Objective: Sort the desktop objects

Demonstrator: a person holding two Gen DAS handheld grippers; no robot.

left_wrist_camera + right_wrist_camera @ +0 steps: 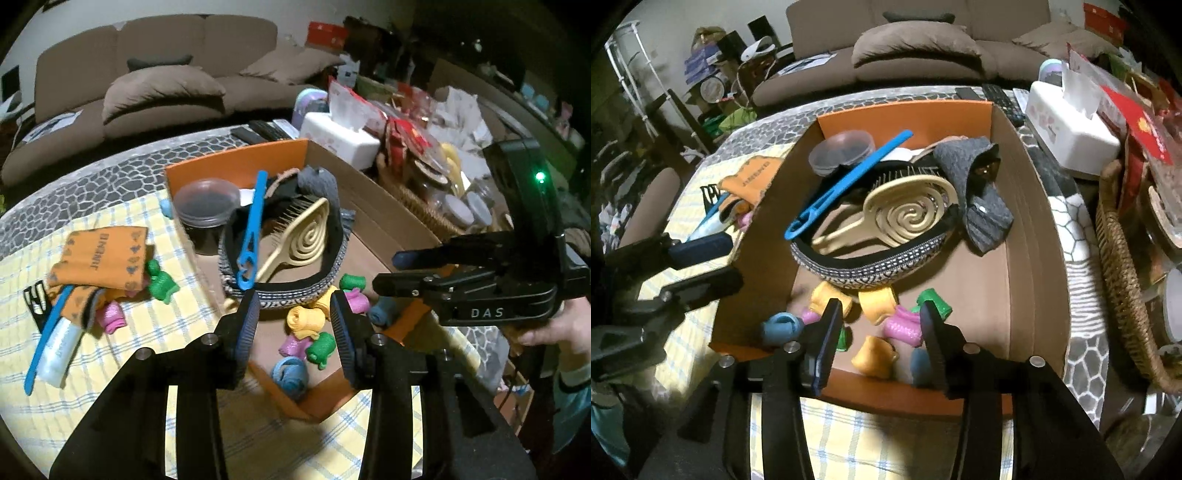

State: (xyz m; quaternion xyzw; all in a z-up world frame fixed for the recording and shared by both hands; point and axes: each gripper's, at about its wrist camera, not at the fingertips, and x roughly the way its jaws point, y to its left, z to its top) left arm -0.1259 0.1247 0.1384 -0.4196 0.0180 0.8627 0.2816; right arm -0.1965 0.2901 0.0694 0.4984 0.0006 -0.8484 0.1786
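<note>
Both grippers above the near end of the cardboard box (1027,236). Left gripper (293,325) and right gripper (881,325) part-open, holding nothing. Small coloured rolls (901,326) lie on the box floor beneath; cream hairbrush (905,214) rests in the patterned pouch (871,269).

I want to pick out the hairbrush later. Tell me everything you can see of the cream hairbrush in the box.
The cream hairbrush looks like plastic, with an oval head cut into an open spiral and a slim handle. It lies tilted in the patterned fabric pouch inside the cardboard box, handle pointing toward the near side. Its bristles face away, against dark contents. A blue plastic tool lies just beside it.
</note>
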